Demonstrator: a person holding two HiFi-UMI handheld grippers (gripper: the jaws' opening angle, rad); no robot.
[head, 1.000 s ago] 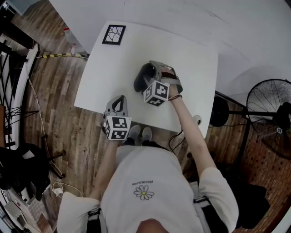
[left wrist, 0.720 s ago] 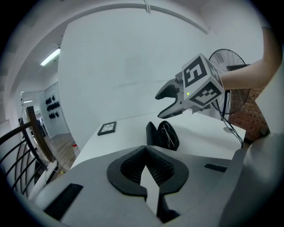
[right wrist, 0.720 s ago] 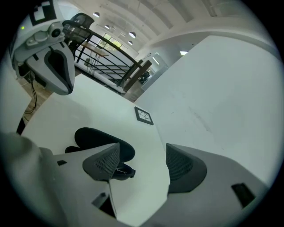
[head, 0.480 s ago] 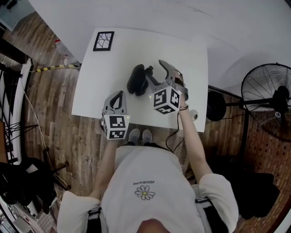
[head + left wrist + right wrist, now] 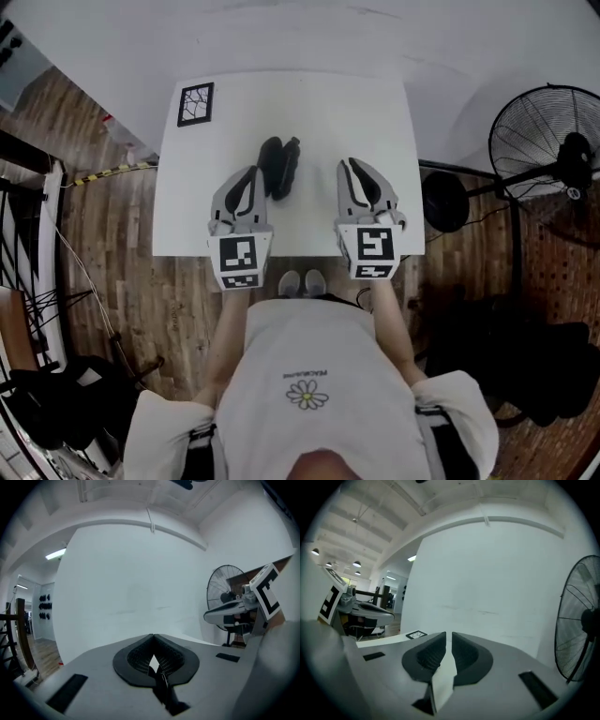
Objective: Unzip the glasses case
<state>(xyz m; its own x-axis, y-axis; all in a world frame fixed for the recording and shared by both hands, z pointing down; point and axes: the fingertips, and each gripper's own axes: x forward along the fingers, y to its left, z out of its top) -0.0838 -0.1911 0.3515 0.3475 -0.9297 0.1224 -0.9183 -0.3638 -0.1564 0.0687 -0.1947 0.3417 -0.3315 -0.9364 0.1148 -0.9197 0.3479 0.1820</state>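
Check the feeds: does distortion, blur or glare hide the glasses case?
Head view: sharp, evenly lit, edges bowed; the glasses case shows dark but clear on the white table. Left gripper view: strong fisheye, black corners, only wall ahead, no case. Right gripper view: same fisheye, fan bent at the edge, no case.

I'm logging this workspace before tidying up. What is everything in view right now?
table: one, white, centre of the head view
glasses case: one, black, on the table between the two tools' tips
marker card: one, black and white, table's far left corner
fan: one, black, on the floor at right
shoes: one pair, pale, at the table's near edge
left tool: one, grey, jaws together, empty
right tool: one, grey, jaws closing, nothing between them
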